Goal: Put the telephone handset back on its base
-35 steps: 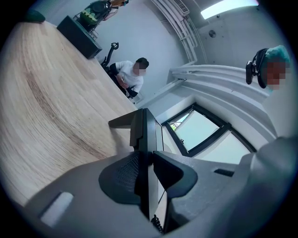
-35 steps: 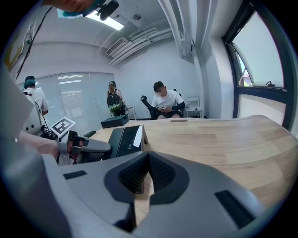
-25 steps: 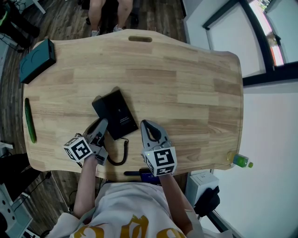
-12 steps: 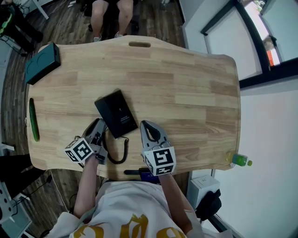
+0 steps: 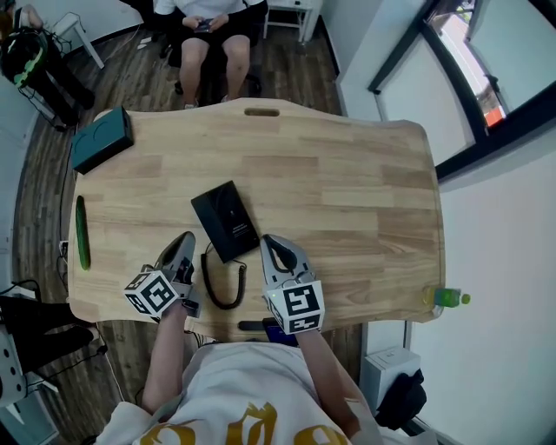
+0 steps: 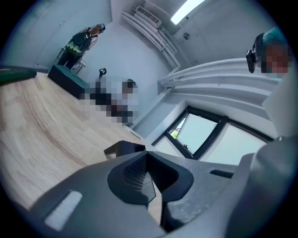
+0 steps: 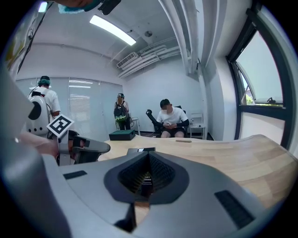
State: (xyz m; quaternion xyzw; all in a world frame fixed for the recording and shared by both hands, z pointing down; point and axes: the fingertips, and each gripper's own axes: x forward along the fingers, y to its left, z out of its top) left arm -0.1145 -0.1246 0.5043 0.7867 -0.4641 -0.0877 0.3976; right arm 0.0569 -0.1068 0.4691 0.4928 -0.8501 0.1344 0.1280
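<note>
The black telephone (image 5: 226, 220) lies flat on the wooden table (image 5: 347, 191), and its coiled cord (image 5: 221, 285) loops toward the near edge. It reads as one dark block, so I cannot make out the handset apart from the base. My left gripper (image 5: 183, 243) sits just left of the phone's near end, shut and empty. My right gripper (image 5: 272, 246) sits just right of that end, also shut and empty. The phone (image 6: 125, 148) shows beyond the left gripper (image 6: 148, 155). Past the right gripper (image 7: 148, 158), the phone (image 7: 141, 150) shows again.
A teal box (image 5: 102, 139) stands at the table's back left corner and a green strip (image 5: 82, 233) lies along its left edge. A person (image 5: 213, 17) sits on a chair beyond the far edge. A green bottle (image 5: 447, 298) is off the table at the right.
The left gripper has come a little away from the phone's left side. The head view has shifted, so more of the room beyond the table shows. The right gripper has kept its place.
</note>
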